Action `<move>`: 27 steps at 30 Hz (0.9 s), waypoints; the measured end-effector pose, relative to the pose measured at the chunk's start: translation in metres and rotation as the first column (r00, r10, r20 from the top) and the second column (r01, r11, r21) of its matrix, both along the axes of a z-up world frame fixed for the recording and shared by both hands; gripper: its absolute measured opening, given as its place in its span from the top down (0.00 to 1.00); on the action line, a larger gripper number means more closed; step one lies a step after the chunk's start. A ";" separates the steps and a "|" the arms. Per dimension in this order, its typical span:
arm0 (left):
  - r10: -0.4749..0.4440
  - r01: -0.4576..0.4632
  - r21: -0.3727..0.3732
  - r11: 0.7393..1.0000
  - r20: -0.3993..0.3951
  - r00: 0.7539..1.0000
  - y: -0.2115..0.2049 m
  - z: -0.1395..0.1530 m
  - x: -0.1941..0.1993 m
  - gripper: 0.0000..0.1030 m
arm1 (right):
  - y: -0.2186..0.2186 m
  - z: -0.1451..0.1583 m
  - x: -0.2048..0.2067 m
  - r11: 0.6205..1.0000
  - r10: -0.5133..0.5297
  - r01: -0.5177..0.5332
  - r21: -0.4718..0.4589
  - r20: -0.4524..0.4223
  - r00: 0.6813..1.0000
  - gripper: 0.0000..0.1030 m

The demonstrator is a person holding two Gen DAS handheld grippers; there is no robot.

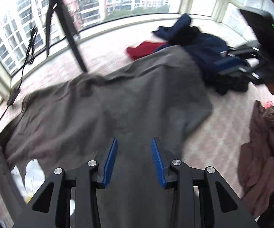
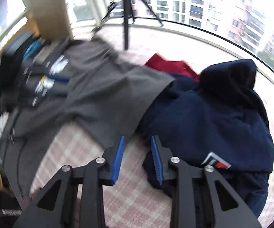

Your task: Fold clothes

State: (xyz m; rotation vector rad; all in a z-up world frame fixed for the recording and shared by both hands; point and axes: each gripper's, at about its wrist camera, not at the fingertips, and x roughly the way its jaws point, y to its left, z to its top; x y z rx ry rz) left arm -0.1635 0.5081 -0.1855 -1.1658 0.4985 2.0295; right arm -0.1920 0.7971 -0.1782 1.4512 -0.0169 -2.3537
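A large grey garment (image 1: 106,110) lies spread across the pink checked surface (image 1: 220,125). My left gripper (image 1: 134,143) hovers over its near part, open, nothing between the blue pads. The right wrist view shows the same grey garment (image 2: 99,87) running from upper middle to lower left, its corner close to my right gripper (image 2: 137,142). That gripper is open above bare checked surface (image 2: 133,205), between the grey cloth and a navy hooded garment (image 2: 212,117). The other gripper (image 1: 258,60) appears blurred at the far right of the left wrist view.
A red garment (image 1: 144,49) and navy clothes (image 1: 209,57) lie piled at the back. A brownish garment (image 1: 262,152) sits at the right. White items (image 1: 32,172) lie at the lower left. A black tripod (image 1: 64,26) stands by the windows, with a cable (image 1: 27,57) beside it.
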 end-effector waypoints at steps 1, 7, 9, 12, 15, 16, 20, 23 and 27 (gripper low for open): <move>-0.047 0.047 0.026 0.999 -0.029 0.998 0.012 0.007 0.013 0.64 | 0.009 0.002 -0.012 0.997 -0.053 0.053 -0.050 0.003 0.999 0.70; -0.157 0.155 -0.026 0.987 -0.085 0.984 0.079 -0.005 0.024 0.61 | 0.015 -0.017 -0.070 0.975 -0.155 0.168 -0.146 0.094 0.983 0.67; -0.119 0.115 -0.051 0.992 -0.085 0.989 0.094 -0.013 0.018 0.61 | 0.008 -0.026 -0.081 0.977 -0.165 0.179 -0.120 0.113 0.980 0.67; -0.064 0.057 -0.086 0.995 -0.083 0.994 0.115 -0.025 0.009 0.67 | -0.001 -0.015 -0.080 0.977 -0.160 0.170 -0.131 0.085 0.984 0.69; -0.001 0.001 -0.005 1.000 -0.013 1.000 0.098 -0.024 0.001 0.99 | -0.009 -0.004 -0.079 0.977 -0.154 0.161 -0.141 0.056 0.986 0.95; 0.044 -0.044 0.037 0.998 0.002 0.999 0.085 -0.020 0.000 0.99 | -0.012 0.000 -0.079 0.977 -0.152 0.157 -0.145 0.046 0.987 0.95; 0.214 -0.226 0.198 0.954 0.080 0.974 0.031 -0.006 -0.003 0.99 | -0.032 0.021 -0.080 0.978 -0.132 0.129 -0.163 -0.007 0.991 0.95; 0.326 -0.360 0.304 0.882 0.155 0.932 -0.009 0.005 -0.006 0.99 | -0.078 0.027 -0.092 0.985 -0.072 0.067 -0.162 -0.021 0.997 0.95; 0.450 -0.525 0.412 0.745 0.269 0.851 -0.063 0.018 -0.008 0.99 | -0.140 0.035 -0.108 0.987 0.010 -0.016 -0.160 -0.039 0.999 0.95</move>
